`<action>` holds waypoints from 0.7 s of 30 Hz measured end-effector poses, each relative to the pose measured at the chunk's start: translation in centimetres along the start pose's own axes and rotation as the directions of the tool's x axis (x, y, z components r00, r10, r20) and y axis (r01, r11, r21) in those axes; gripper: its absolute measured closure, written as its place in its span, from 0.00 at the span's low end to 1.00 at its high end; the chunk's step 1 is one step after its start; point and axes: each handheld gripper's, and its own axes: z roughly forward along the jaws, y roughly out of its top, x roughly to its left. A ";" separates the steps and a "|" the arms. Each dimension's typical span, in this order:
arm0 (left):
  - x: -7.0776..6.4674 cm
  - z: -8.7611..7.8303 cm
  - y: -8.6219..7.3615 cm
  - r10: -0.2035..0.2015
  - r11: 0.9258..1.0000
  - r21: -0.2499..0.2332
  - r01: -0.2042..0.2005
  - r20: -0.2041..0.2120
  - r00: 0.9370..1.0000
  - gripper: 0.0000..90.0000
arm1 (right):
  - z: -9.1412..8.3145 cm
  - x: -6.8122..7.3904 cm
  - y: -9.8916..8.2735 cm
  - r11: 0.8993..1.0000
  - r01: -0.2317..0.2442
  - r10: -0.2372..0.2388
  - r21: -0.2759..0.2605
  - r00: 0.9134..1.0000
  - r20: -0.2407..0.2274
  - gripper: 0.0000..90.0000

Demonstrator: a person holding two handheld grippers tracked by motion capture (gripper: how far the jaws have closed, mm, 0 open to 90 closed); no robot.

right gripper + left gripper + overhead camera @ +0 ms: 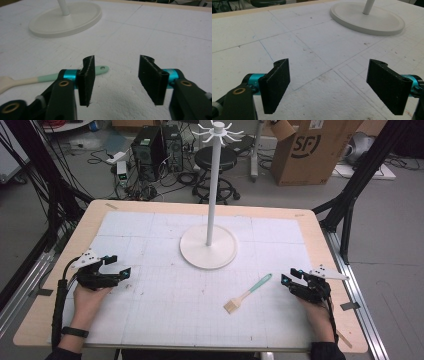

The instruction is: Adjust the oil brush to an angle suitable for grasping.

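Note:
A small brush [248,293] with a mint-green handle and a pale bristle head lies flat on the white mat, right of centre. In the right gripper view the brush [30,80] runs behind the left jaw. My right gripper [288,276] rests on the mat just right of the handle tip, open and empty. The same right gripper [115,77] has its jaws well apart. My left gripper [119,265] sits at the left side of the mat, open and holding nothing. In its own view, the left gripper [328,87] has its jaws set wide.
A white stand with a round base [208,246] and a tall pole [213,185] topped by radial hooks stands at the mat's centre back. The wooden table edge [200,205] frames the mat. Beyond the table are computers, a stool and a cardboard box [310,150].

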 end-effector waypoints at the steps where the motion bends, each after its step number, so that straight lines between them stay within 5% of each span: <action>1: 0.0 0.0 0.0 -0.001 1.000 0.001 0.001 -0.001 1.000 0.22 | 0.1 0.1 0.0 1.000 0.004 -0.004 0.014 1.000 -0.004 0.62; 11: -0.1 0.0 0.0 0.008 1.000 0.005 -0.008 -0.004 1.000 0.22 | 0.8 0.3 -0.2 0.997 0.041 -0.039 0.060 0.998 -0.043 0.85; 21: -0.1 0.0 0.0 0.013 1.000 0.006 -0.013 -0.003 1.000 0.22 | 1.1 0.3 -0.3 0.996 0.039 -0.034 0.084 0.998 -0.061 0.94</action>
